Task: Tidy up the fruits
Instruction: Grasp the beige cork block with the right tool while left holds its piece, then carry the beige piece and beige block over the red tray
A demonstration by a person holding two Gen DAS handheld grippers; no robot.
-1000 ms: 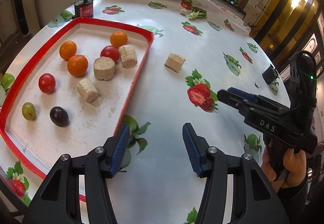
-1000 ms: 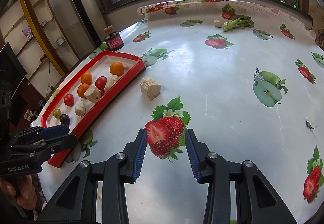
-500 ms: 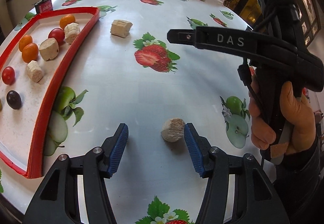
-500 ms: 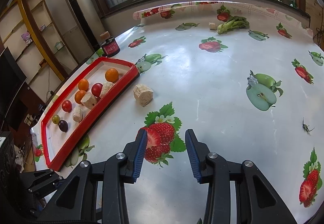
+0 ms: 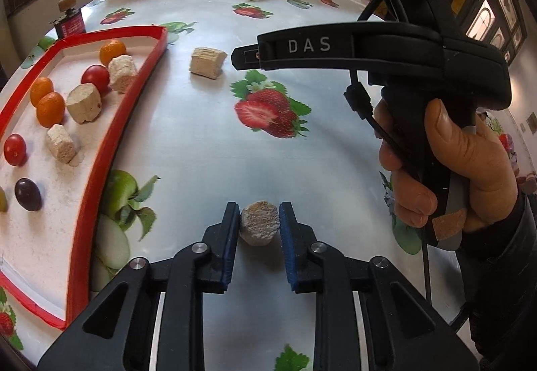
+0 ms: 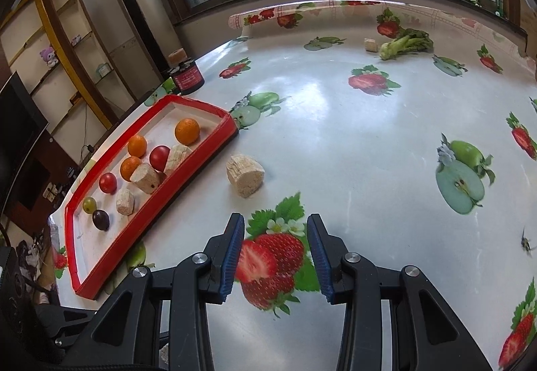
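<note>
Left hand-held gripper (image 5: 258, 223): jaws have just closed, and the blue pads now press both sides of a small rough beige chunk (image 5: 259, 222) that half a second ago sat loose between them near the right pad. It reads as a cut piece of some pale fibrous fruit or stem; exact kind not determinable. The chunk appears to rest on the tabletop (image 5: 208, 149), so I judge the grasp made and the lift not yet begun, with the carry to the tray next. Going left to right in the left wrist view: the red-rimmed tray (image 5: 110, 149) lies at the left edge, holding three oranges, two red tomato-like fruits, a dark plum-like fruit, a green one cut off by the frame, and three beige chunks. Its raised rim stands between the gripped chunk and the tray floor, so the piece must clear it. Further right, a second loose beige chunk (image 5: 206, 61) lies on the tabletop just outside the tray's far corner, likely the next one to fetch. Right hand-held gripper (image 6: 272, 253): jaws apart, nothing between them, hovering above a printed strawberry, short of that chunk (image 6: 245, 173). Its body overhangs the middle of the tabletop in the left view, clear of the route to the tray.
</note>
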